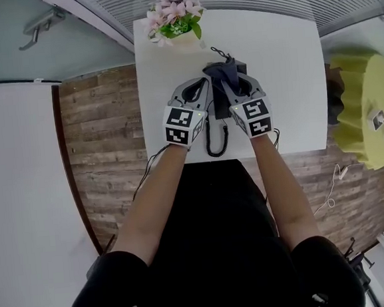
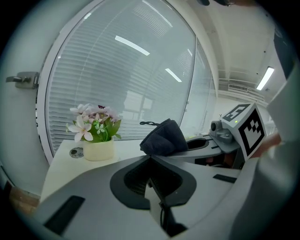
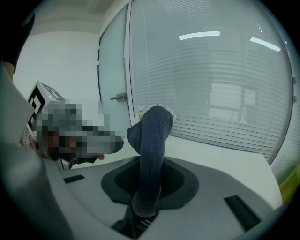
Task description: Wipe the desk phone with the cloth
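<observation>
**Q:** R gripper (image 3: 149, 161), status?
**A:** Jaws clamped on the dark blue-grey knit cloth (image 3: 153, 133). The cloth stands up out of the jaws as a folded roll, w/ a flap hanging on its left side.

**Q:** L gripper (image 2: 150, 158)?
**A:** Jaws together, tips meeting, nothing gripped btwn them. The cloth sits just ahead & slightly right of its tips.

**Q:** Grippers relative to each other?
**A:** Head view: L gripper (image 1: 197, 92) & R gripper (image 1: 241, 86) are side by side and close. Both point away from the person, over the white tabletop (image 1: 284, 61).

**Q:** Task item location?
**A:** Black desk phone (image 1: 220, 107) lies btwn & below the two grippers, mostly covered. The cloth is bunched over its far end, at the R gripper's tips. Cloth-to-phone contact: can't confirm. Black coiled cord (image 1: 211, 141) runs back from the phone btwn the two marker cubes, toward the table's near edge.

**Q:** Other items?
**A:** Cream pot of pink & white flowers (image 2: 96, 149), ahead-left of the L gripper and well apart from it, at the table's far edge.
</observation>
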